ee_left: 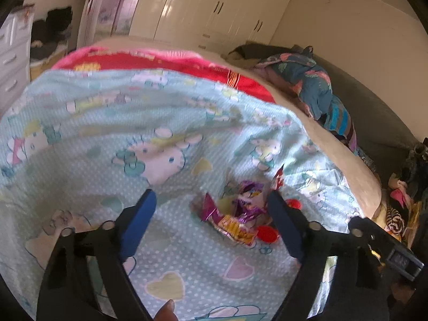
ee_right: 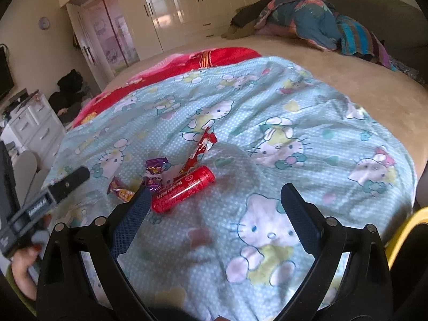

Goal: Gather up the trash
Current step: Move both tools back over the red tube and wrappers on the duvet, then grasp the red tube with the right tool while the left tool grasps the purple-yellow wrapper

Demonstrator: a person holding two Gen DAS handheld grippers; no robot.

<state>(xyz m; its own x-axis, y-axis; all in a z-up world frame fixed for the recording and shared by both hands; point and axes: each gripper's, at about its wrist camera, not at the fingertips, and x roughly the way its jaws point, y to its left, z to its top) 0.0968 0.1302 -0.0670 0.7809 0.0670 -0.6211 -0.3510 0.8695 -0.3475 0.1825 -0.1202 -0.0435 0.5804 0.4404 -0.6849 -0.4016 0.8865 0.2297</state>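
A small pile of trash lies on a light blue cartoon-cat blanket (ee_right: 267, 101) on the bed. In the right wrist view it holds a red tube (ee_right: 184, 188), a purple wrapper (ee_right: 156, 172), a long red wrapper (ee_right: 200, 147) and an orange wrapper (ee_right: 120, 192). My right gripper (ee_right: 214, 203) is open and empty, just above and to the right of the pile. In the left wrist view the purple wrapper (ee_left: 248, 200), orange wrapper (ee_left: 235, 230) and red tube (ee_left: 267, 234) lie between my open fingers. My left gripper (ee_left: 212, 200) is open and empty over them.
A red and pink blanket (ee_right: 214, 56) lies beyond the blue one. Folded blue bedding (ee_right: 315, 21) is piled at the bed's far side. White wardrobes (ee_right: 187, 2) line the back wall. A white drawer unit (ee_right: 32, 128) stands left of the bed. A yellow object (ee_right: 409, 227) shows at the right edge.
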